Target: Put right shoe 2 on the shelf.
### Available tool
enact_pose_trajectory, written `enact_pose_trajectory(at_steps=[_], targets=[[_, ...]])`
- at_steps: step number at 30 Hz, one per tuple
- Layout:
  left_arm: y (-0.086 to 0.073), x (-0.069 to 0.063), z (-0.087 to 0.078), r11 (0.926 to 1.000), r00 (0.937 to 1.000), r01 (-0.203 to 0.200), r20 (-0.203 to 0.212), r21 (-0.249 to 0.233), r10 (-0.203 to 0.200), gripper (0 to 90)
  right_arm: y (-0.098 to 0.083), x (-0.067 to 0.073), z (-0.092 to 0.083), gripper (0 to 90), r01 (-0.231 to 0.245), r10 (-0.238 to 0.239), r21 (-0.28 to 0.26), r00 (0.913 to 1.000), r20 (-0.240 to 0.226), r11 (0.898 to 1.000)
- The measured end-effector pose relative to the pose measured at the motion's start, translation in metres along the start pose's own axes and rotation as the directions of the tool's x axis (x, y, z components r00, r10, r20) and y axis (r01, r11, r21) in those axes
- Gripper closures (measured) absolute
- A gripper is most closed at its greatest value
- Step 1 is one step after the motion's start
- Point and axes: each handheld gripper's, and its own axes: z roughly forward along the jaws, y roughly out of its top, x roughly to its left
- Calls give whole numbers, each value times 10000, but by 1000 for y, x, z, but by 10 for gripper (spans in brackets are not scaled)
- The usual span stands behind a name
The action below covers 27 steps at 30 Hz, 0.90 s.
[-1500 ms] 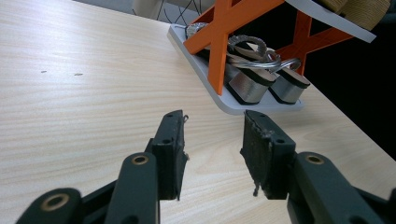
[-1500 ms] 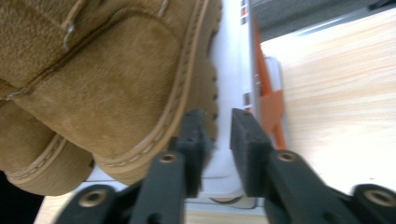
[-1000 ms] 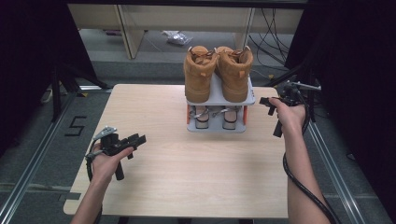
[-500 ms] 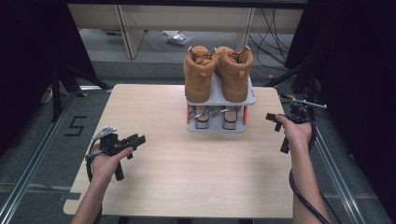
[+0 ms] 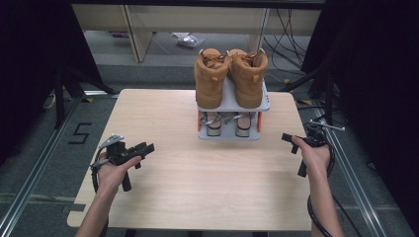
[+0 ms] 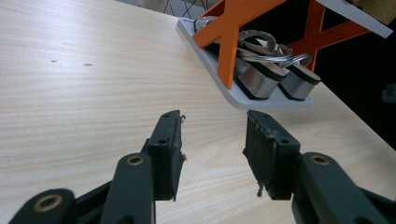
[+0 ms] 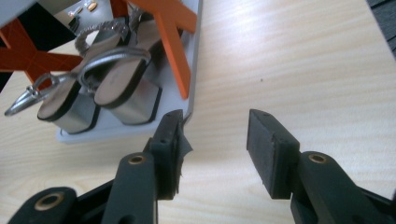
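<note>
Light wooden table (image 5: 197,197) in dark room w/ cables behind. Grey two-tier shoe rack w/ orange cross braces (image 5: 232,104) sits far-centre: tan suede boots (image 5: 230,76) on top, silver block-heel sandals (image 7: 100,88) below. Left gripper (image 5: 143,148) near-left, jaws spread, nothing btwn. Right gripper (image 5: 291,143) near rack's right, jaws just been opening, empty.
</note>
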Motion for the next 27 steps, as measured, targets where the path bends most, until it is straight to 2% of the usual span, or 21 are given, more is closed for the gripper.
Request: enact_pose_trajectory(at_steps=[3, 4, 5, 6, 7, 8, 10, 12, 13, 14, 16, 17, 18, 19, 20, 21, 22, 23, 24, 25, 27], targets=[[0, 0, 0, 10000, 10000, 18, -15, 12, -18, 552, -8, -4, 0, 567, 330, -330, -182, 9995, -12, 9993], [-1, 0, 1, 10000, 10000, 16, -2, 20, -16, 552, -11, -3, -1, 566, -13, 9, -133, 9996, -280, 9999], [-1, 0, 1, 10000, 10000, -2, 10, 31, 2, 552, -14, -4, 0, 564, 226, -231, -258, 9995, -193, 9994], [-1, 0, 1, 10000, 10000, -11, -5, 53, 11, 552, -16, -3, -1, 562, 83, -88, -194, 9997, -234, 9998], [-1, 0, 2, 10000, 10000, 0, -5, 48, 0, 551, -19, -4, -1, 560, 339, -349, -306, 9988, -340, 9990], [-2, 0, 2, 10000, 10000, 2, 2, 45, -2, 551, -22, -1, -2, 558, 18, -27, -234, 9993, -382, 9997], [-2, -1, 2, 10000, 10000, -26, 19, 78, 26, 551, -27, -3, -1, 553, 512, -523, -408, 9983, -275, 9979], [-2, -1, 2, 10000, 10000, -13, 17, 93, 13, 550, -31, -1, -2, 549, 125, -139, -239, 9984, -552, 9996], [-2, -1, 3, 10000, 10000, -7, 14, 88, 7, 550, -33, -3, -1, 547, 431, -449, -376, 9978, -485, 9984], [-2, -1, 3, 10000, 10000, -26, 31, 92, 26, 549, -36, 0, -2, 545, 92, -114, -394, 9983, -565, 9992], [-2, -2, 3, 10000, 10000, -39, 34, 81, 38, 549, -39, -1, -2, 541, 284, -313, -491, 9978, -593, 9984], [-2, -2, 3, 10000, 10000, -41, 38, 85, 41, 549, -41, 3, -5, 539, -349, 329, -254, 9966, -758, 9991], [-2, -2, 3, 10000, 10000, -31, 42, 85, 31, 549, -43, 4, -5, 537, -487, 467, -268, 9964, -706, 9985], [-2, -2, 3, 10000, 10000, -36, 48, 93, 35, 549, -44, -3, -2, 535, 550, -593, -677, 9963, -626, 9962], [-2, -2, 3, 9999, 10000, -43, 56, 92, 42, 549, -46, 0, -3, 535, 123, -167, -594, 9971, -736, 9982], [-2, -2, 3, 9999, 10000, -44, 63, 93, 43, 549, -47, 0, -2, 533, 220, -266, -586, 9966, -781, 9980], [-2, -2, 3, 9999, 10000, -47, 66, 89, 47, 549, -47, -2, -2, 531, 627, -662, -535, 9956, -667, 9966], [-2, -2, 3, 10000, 10000, -47, 62, 87, 47, 548, -47, -2, -2, 530, 564, -615, -614, 9944, -854, 9965], [-2, -2, 3, 10000, 10000, -47, 52, 81, 47, 549, -47, 0, -3, 529, 275, -318, -611, 9969, -719, 9978], [-1, -2, 2, 10000, 10000, -36, 36, 71, 36, 549, -48, -2, -3, 528, 494, -543, -746, 9964, -651, 9960], [0, -2, 1, 10000, 10000, 11, 97, -24, -11, 548, -51, 1, -5, 526, -107, 74, -456, 9974, -717, 9989]])
